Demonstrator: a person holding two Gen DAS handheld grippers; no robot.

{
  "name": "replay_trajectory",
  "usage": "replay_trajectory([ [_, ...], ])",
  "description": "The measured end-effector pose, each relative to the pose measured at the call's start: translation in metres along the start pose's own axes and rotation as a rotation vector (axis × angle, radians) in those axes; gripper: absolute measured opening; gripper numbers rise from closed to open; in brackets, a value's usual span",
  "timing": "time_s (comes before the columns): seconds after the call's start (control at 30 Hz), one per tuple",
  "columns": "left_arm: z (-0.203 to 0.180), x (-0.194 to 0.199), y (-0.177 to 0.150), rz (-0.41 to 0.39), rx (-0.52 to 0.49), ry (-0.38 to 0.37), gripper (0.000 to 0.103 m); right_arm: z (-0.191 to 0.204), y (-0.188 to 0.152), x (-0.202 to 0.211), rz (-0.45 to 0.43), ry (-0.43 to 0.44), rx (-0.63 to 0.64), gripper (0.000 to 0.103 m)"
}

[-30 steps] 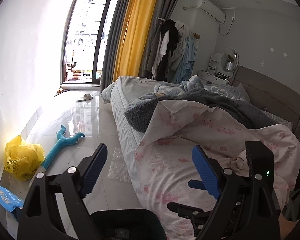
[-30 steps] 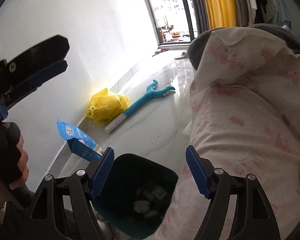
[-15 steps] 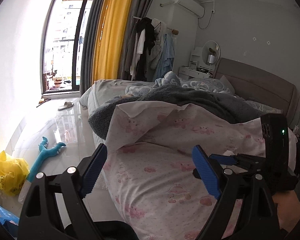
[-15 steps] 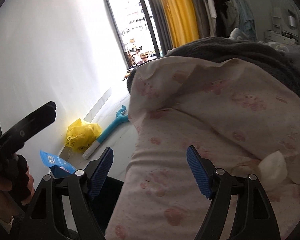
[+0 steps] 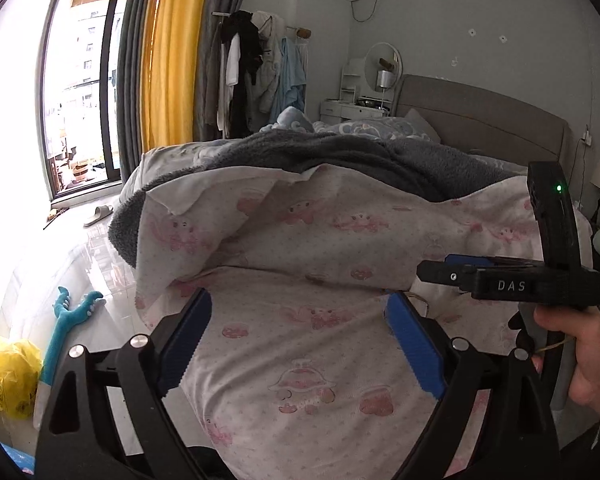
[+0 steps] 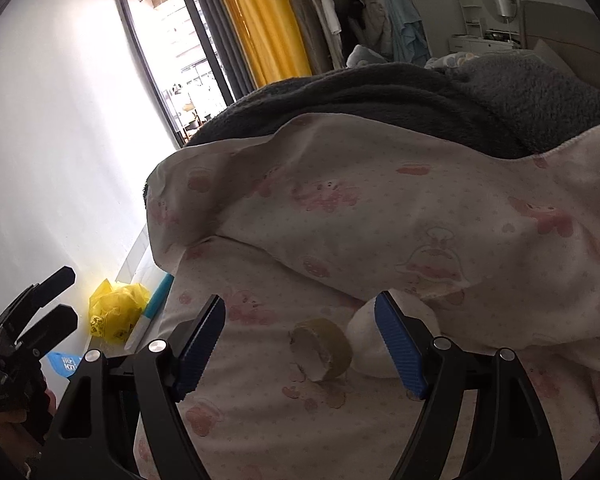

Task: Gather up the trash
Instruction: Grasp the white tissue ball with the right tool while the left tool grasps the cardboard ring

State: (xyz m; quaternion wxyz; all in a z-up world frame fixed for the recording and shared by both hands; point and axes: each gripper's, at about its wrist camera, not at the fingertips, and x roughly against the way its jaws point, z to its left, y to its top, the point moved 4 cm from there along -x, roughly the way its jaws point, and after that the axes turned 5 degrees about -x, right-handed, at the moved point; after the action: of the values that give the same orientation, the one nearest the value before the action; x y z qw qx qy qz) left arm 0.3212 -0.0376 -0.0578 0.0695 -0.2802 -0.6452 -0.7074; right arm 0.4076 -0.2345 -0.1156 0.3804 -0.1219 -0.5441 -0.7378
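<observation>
On the pink-patterned bed cover (image 6: 340, 412) lie a used roll of tape (image 6: 322, 346) and a crumpled white tissue wad (image 6: 370, 344), in the right wrist view. My right gripper (image 6: 300, 342) is open and empty, hovering just short of them; the tape sits between its fingertips' line, the tissue is partly hidden behind the right finger. My left gripper (image 5: 298, 342) is open and empty above the bed cover (image 5: 300, 340). The right gripper also shows side-on in the left wrist view (image 5: 432, 270).
A folded-back pink quilt (image 6: 380, 208) and dark grey blanket (image 6: 420, 96) pile up behind. On the floor at left are a yellow plastic bag (image 6: 116, 308), a blue toy (image 5: 70, 320) and a blue packet (image 6: 62, 362). A window (image 5: 80, 92) is at the far end.
Both grippers swung up from the dark bin on the floor and over the bed. The tape roll and tissue wad came into the right wrist view and grew closer.
</observation>
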Motion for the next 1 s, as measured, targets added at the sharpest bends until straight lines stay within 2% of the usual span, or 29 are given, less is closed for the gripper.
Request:
replay_trajectory([
  [0.23,-0.025,-0.030,-0.003,0.038,-0.062,-0.077,0.093,-0.029,-0.003,-0.003,0.021,-0.038,-0.056,0.079],
  [0.43,-0.051,-0.053,-0.010,0.103,-0.084,-0.200,0.093,-0.052,-0.006,-0.019,0.063,-0.017,-0.125,0.079],
  [0.53,-0.061,-0.061,-0.009,0.109,-0.095,-0.226,0.093,-0.065,-0.005,-0.029,0.085,-0.001,-0.162,0.079],
  [0.7,-0.078,-0.078,-0.008,0.129,-0.109,-0.247,0.093,-0.073,-0.006,-0.036,0.126,0.002,-0.133,0.078],
  [0.9,-0.093,-0.099,-0.009,0.156,-0.126,-0.276,0.093,-0.077,-0.008,-0.034,0.153,0.077,-0.122,0.052],
  [1.0,-0.097,-0.106,-0.010,0.166,-0.127,-0.291,0.093,-0.076,-0.008,-0.028,0.163,0.095,-0.096,0.047],
])
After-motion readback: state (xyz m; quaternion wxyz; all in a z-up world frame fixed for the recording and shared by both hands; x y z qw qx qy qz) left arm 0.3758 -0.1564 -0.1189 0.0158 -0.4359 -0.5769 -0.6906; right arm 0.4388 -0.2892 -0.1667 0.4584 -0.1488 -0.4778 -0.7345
